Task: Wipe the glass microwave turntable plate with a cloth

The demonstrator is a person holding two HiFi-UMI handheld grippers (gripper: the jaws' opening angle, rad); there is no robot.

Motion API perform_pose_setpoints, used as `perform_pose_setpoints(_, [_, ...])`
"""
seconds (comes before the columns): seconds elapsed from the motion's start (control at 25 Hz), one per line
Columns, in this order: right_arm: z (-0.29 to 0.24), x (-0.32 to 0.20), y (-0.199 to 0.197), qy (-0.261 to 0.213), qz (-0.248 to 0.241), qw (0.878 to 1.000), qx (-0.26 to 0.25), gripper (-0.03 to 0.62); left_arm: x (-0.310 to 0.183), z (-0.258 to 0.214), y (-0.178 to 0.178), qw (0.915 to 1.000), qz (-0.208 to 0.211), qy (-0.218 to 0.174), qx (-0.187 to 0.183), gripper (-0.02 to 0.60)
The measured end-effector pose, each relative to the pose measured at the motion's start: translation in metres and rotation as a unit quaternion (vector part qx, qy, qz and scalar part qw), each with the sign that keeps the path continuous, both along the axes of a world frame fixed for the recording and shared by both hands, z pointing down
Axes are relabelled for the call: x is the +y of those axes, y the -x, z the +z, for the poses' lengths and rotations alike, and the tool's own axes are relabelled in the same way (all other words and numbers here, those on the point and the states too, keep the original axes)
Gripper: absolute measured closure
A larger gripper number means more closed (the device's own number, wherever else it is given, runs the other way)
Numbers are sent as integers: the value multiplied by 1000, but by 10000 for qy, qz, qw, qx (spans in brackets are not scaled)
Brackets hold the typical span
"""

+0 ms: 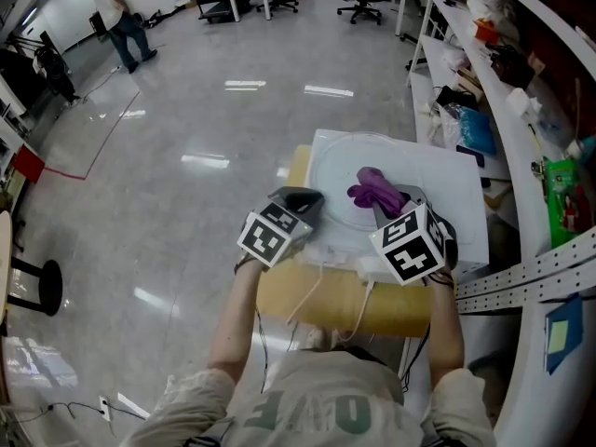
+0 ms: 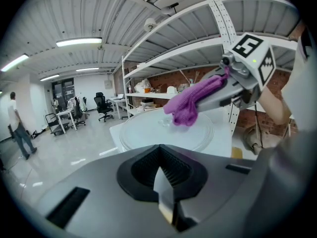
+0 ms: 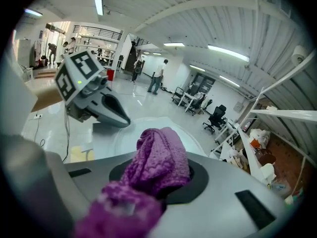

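The round glass turntable plate [image 1: 349,170] lies flat on a white board [image 1: 461,189]. My right gripper [image 1: 396,203] is shut on a purple cloth [image 1: 377,192], whose bunched end hangs over the middle of the plate. The left gripper view shows that cloth [image 2: 190,100] just above the plate [image 2: 148,130]; the right gripper view shows the cloth [image 3: 158,162] filling the jaws, with the plate [image 3: 126,138] beyond. My left gripper [image 1: 303,201] is at the plate's left rim, its jaws shut to a point [image 3: 124,120], with nothing seen between them [image 2: 162,182].
The white board rests on a tan table [image 1: 317,296]. Cluttered white shelves [image 1: 521,110] run along the right side. A black stool [image 1: 42,282] stands on the glossy floor at left. Office chairs and a person [image 1: 116,17] are far off.
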State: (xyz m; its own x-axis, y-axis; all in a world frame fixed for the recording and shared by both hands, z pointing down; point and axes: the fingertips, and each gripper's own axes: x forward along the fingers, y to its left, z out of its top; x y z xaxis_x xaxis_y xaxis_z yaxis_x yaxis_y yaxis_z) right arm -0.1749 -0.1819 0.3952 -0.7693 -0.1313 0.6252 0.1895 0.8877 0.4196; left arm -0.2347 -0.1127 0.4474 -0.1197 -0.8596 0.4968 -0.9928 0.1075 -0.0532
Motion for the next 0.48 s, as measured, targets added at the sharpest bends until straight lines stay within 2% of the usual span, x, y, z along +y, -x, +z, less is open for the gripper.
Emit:
perform_pose_setpoints(0.2, [-7,-42,41,-103,308,9994,-84,534,0,-1,0,10000,-27,31,-30,580])
perform_pose_setpoints(0.48, [-2,-81,96,-42,473,9988,-109,534,-2,0,-4,10000,-5,62,-24,580])
